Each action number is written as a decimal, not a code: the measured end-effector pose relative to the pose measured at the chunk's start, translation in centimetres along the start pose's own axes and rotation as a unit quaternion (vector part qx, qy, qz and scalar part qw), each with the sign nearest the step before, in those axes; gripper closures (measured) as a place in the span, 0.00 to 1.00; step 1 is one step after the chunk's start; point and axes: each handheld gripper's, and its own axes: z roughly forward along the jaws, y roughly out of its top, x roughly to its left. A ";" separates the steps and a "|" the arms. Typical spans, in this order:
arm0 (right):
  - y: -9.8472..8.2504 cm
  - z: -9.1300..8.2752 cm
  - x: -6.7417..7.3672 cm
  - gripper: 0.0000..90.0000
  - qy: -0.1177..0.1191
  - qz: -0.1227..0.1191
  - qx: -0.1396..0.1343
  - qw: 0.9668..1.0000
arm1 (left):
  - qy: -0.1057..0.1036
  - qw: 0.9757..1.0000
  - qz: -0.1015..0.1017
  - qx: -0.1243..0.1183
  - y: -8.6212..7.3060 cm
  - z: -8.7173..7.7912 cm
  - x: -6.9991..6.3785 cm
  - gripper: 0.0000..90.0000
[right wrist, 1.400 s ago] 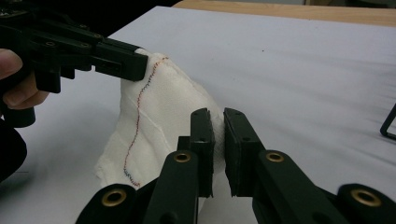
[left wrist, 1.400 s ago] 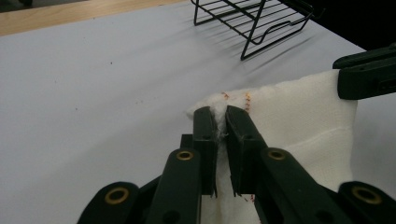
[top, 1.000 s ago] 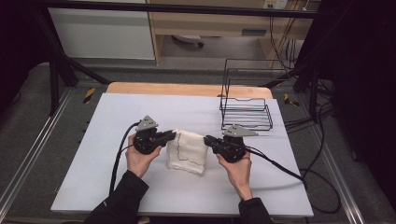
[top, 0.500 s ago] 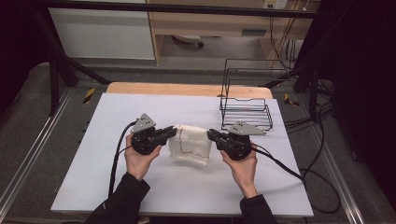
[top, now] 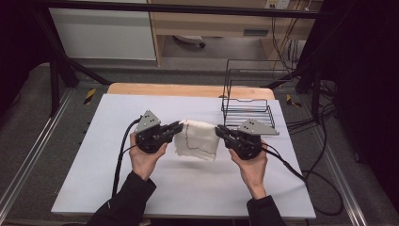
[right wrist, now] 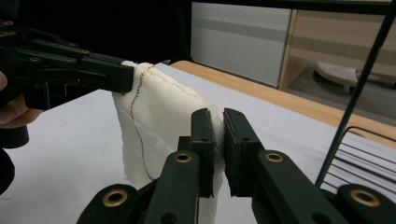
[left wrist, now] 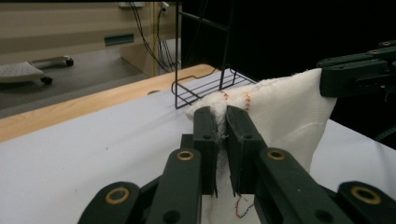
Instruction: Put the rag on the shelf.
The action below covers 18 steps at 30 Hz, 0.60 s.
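A white cloth (top: 196, 140) with a thin red-blue stitched line hangs between the two grippers above the white table (top: 117, 188). My left gripper (top: 178, 127) is shut on the cloth's left top corner; in the left gripper view its jaws pinch the cloth (left wrist: 285, 112) at the gripper (left wrist: 222, 122). My right gripper (top: 219, 130) is shut on the right top corner; in the right gripper view the cloth (right wrist: 159, 112) is squeezed between its jaws at the gripper (right wrist: 218, 126). The cloth's lower edge hangs free, just above the table.
A black wire rack (top: 247, 101) stands at the back right of the table, close behind the right gripper. A wooden strip (top: 188, 89) runs along the table's far edge. Cables (top: 301, 174) trail from both grippers toward the front.
Both hands have risen and moved away from the person, lifting the cloth off the table. The cloth, earlier bunched on the surface, now hangs spread between the grippers.
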 end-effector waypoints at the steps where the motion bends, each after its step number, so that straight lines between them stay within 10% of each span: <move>1: 0.2 -0.2 -0.1 0.93 -0.002 -0.003 -0.003 1.000 | 0.000 1.000 0.001 -0.002 0.1 0.0 -0.1 0.92; 18: 2.3 -3.0 -1.0 0.93 -0.027 -0.012 -0.044 0.999 | -0.009 0.999 0.018 -0.042 3.3 0.7 -2.0 0.92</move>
